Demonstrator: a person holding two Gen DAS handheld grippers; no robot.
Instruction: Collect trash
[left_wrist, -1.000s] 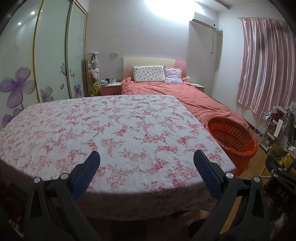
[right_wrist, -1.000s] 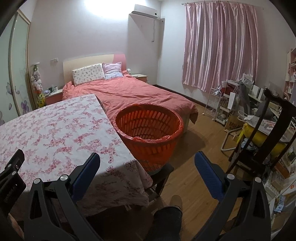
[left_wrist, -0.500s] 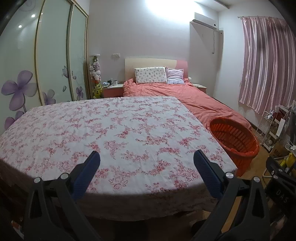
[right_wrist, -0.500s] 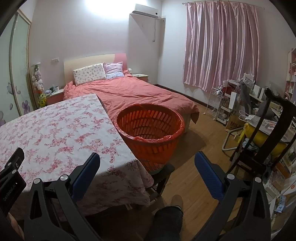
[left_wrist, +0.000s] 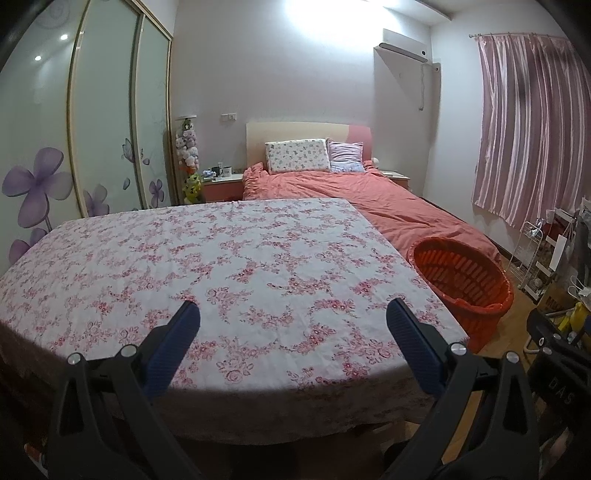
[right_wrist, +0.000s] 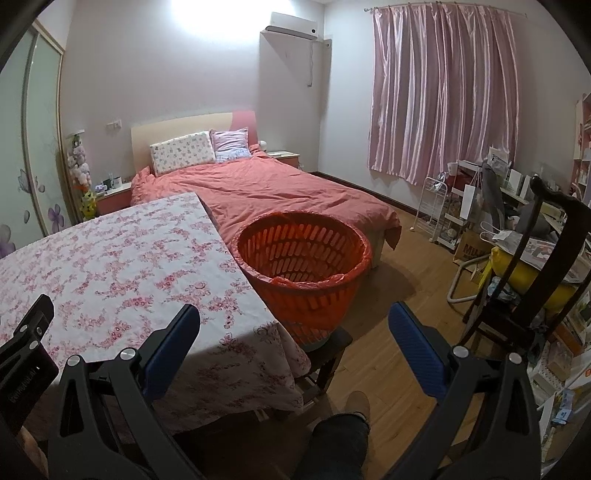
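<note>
An orange slatted basket (right_wrist: 303, 258) lined with an orange bag stands on a stool at the table's right end; it also shows in the left wrist view (left_wrist: 463, 284). The table (left_wrist: 207, 258) wears a pink floral cloth, and I see no trash on it. My left gripper (left_wrist: 291, 314) is open and empty above the table's near edge. My right gripper (right_wrist: 293, 317) is open and empty, held in front of the basket, above the table's corner (right_wrist: 258, 325) and the floor.
A bed with a coral cover (right_wrist: 280, 192) lies behind the table and basket. A dark wooden chair (right_wrist: 535, 266) and cluttered racks (right_wrist: 465, 206) stand on the right. A wardrobe with flower panels (left_wrist: 92, 129) lines the left wall. My leg (right_wrist: 340, 439) shows below.
Both views have shifted slightly, as if the grippers rose or tilted a little. Both grippers stay open and empty.
</note>
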